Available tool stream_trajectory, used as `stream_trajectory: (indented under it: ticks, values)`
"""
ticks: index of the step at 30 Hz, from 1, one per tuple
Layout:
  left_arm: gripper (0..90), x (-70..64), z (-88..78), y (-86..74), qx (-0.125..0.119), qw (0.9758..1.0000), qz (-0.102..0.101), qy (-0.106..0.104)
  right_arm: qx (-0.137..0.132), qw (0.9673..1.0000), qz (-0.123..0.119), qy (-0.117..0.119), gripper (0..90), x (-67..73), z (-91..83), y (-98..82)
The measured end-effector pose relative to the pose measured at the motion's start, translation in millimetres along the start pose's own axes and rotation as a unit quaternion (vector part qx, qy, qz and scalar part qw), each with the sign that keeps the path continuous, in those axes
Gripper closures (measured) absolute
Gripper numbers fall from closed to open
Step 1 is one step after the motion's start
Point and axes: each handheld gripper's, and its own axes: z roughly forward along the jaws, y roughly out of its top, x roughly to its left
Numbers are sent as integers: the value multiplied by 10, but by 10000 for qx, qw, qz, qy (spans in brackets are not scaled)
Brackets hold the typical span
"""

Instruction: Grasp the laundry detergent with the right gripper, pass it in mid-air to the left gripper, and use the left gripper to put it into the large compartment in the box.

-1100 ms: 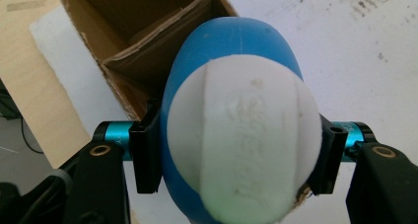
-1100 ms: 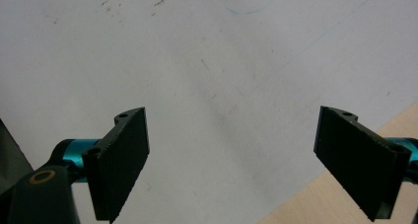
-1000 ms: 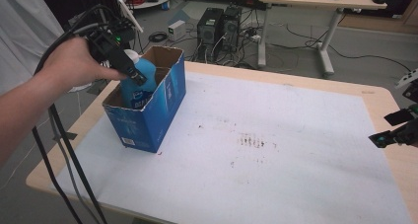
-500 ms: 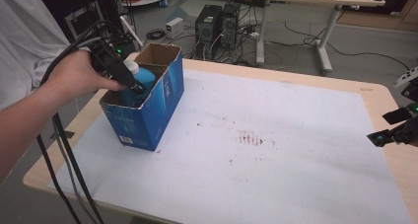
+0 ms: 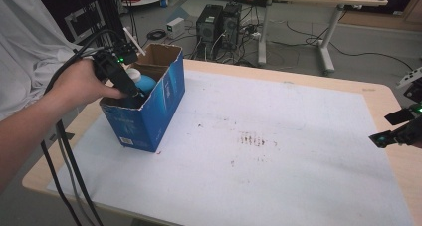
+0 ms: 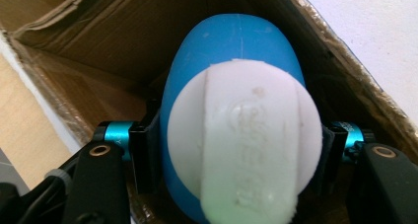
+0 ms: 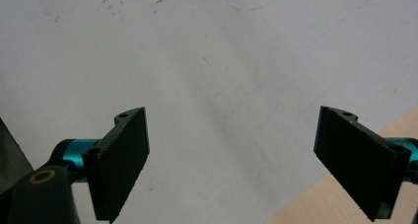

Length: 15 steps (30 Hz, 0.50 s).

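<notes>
The left gripper view shows what the high view half hides: the left gripper (image 6: 236, 147) is clamped on one blue bottle (image 6: 231, 51) with a white cap (image 6: 241, 145), down inside the single blue cardboard box (image 5: 149, 111). Well right of the box, the right gripper (image 7: 231, 160) hangs over the white mat (image 5: 278, 151), jaws wide apart and apparently touching nothing.
</notes>
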Motion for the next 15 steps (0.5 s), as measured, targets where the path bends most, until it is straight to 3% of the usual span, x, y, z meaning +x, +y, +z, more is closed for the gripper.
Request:
stream_trajectory:
  ticks: [15]
  values:
    - [377,6,21,-4,-35,10000,8,-22,-11,10000,-4,-10,132,-4,7,6]
